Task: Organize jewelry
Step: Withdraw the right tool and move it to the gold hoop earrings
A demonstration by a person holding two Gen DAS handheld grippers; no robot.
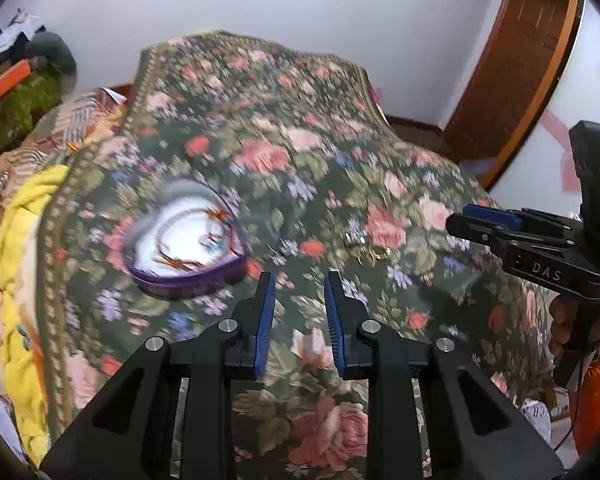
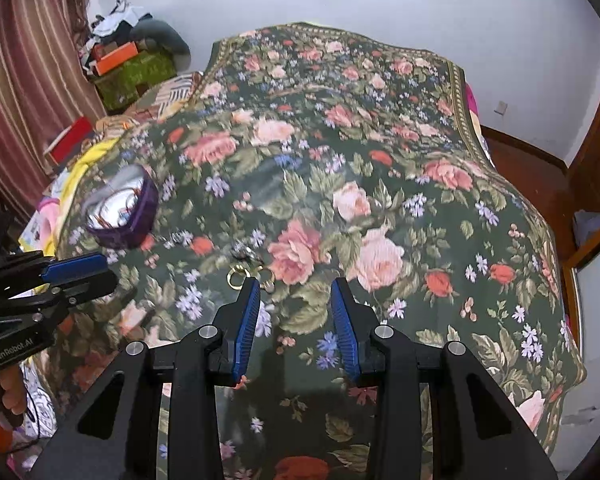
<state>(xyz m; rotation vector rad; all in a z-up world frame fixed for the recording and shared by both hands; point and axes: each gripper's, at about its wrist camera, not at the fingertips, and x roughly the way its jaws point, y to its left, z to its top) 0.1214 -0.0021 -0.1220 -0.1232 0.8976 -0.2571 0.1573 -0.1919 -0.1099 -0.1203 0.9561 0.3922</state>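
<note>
A purple heart-shaped box [image 1: 188, 236] with a white lining lies open on the floral bedspread [image 1: 300, 152]; it holds a red and gold bangle or chain. It also shows in the right wrist view [image 2: 122, 210]. Gold rings [image 1: 372, 255] and a small silver piece lie loose on the cloth, seen too in the right wrist view [image 2: 239, 272]. My left gripper [image 1: 300, 280] is open and empty, just right of the box. My right gripper [image 2: 294, 284] is open and empty, its left finger beside the gold rings.
A yellow blanket [image 1: 24, 248] and loose clothes lie at the bed's left edge. Boxes and bags [image 2: 128, 68] are piled in the far left corner by a striped curtain. A wooden door [image 1: 516, 64] stands at the right.
</note>
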